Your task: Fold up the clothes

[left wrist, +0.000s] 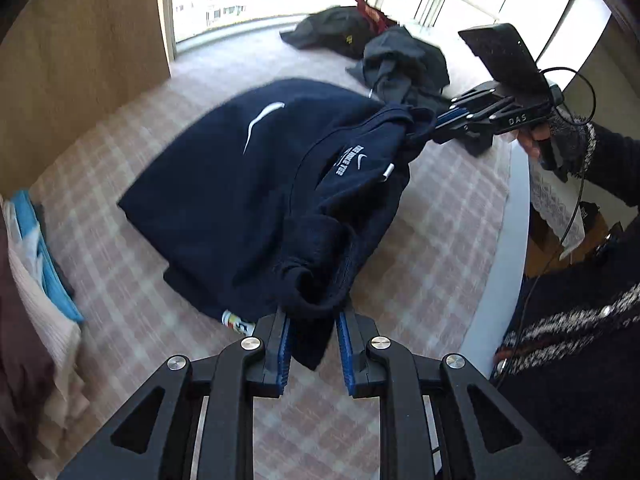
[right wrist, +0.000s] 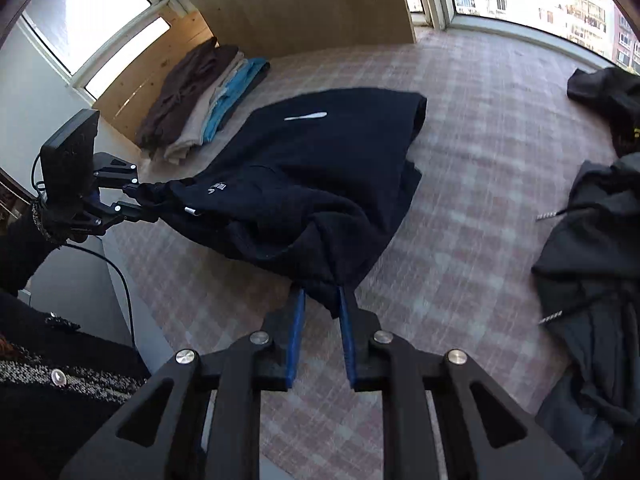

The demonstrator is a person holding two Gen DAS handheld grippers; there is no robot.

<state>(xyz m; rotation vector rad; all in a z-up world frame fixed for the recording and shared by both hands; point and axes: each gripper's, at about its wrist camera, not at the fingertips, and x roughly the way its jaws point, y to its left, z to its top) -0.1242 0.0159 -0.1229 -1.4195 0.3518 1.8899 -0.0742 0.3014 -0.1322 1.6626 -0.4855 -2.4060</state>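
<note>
left gripper (left wrist: 312, 344) clamped on navy hoodie (left wrist: 256, 184) edge | right gripper (right wrist: 322, 328) likewise | lifted edge spans both claws, body draped toward 12 o'clock on checked bed (left wrist: 420, 248) | next probably carrying edge forward

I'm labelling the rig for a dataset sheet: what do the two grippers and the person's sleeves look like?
Both the left gripper and right gripper are black linkage frames with silver rivets and blue finger pads. The right one carries white lettering "DAS", a black boxy unit and a thin black cable. The sleeves are black knit with flecked grey-white trim.
</note>
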